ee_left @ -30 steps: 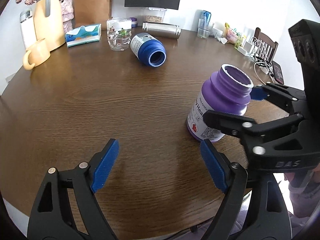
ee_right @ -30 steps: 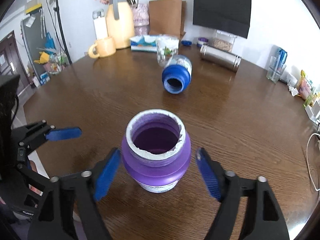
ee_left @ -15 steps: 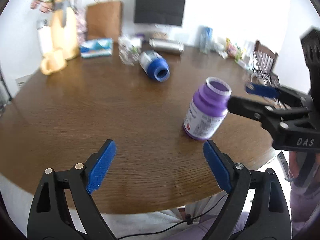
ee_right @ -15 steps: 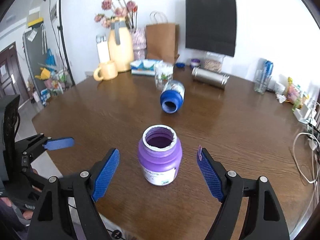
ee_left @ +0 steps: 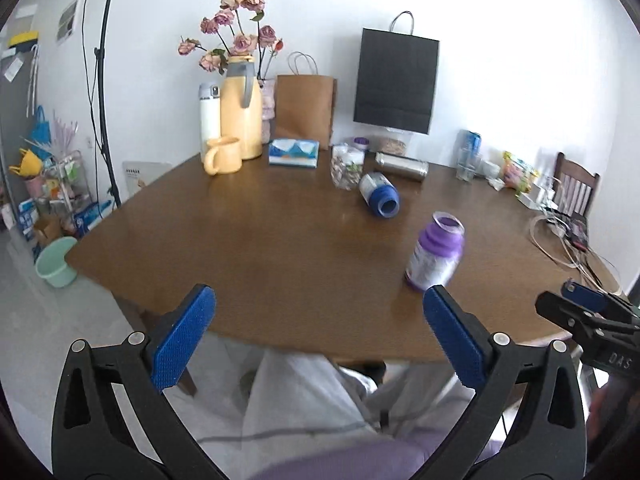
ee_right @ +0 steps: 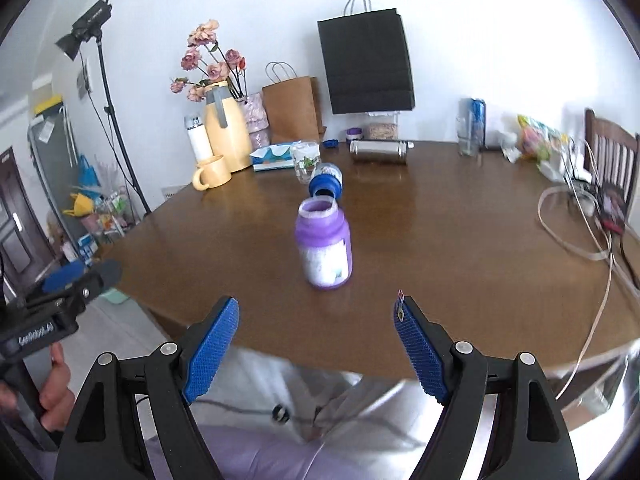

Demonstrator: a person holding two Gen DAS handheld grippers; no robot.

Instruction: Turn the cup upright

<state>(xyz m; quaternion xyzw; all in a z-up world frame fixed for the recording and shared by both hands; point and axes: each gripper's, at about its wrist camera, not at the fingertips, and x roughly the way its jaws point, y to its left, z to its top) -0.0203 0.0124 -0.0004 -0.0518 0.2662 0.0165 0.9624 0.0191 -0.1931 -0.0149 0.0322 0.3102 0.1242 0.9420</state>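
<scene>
A purple cup-like jar (ee_left: 435,254) stands upright, mouth up, on the brown table (ee_left: 260,248) near its front edge; it also shows in the right wrist view (ee_right: 325,246). A blue jar (ee_left: 379,194) lies on its side farther back, mouth toward me, also visible in the right wrist view (ee_right: 326,184). My left gripper (ee_left: 316,334) is open and empty, off the table's front edge. My right gripper (ee_right: 318,342) is open and empty, pulled back from the purple jar over the table edge.
At the table's back stand a yellow jug (ee_left: 240,114), yellow mug (ee_left: 222,155), tissue box (ee_left: 294,152), glass jar (ee_left: 346,166), a lying steel flask (ee_left: 402,165) and paper bags. Cables (ee_right: 592,232) lie at the right. A chair (ee_right: 610,152) stands behind.
Both grippers have pulled back and up from the table toward the person. The right gripper, which stood around the purple jar, is now well clear of it. The jar stays upright.
</scene>
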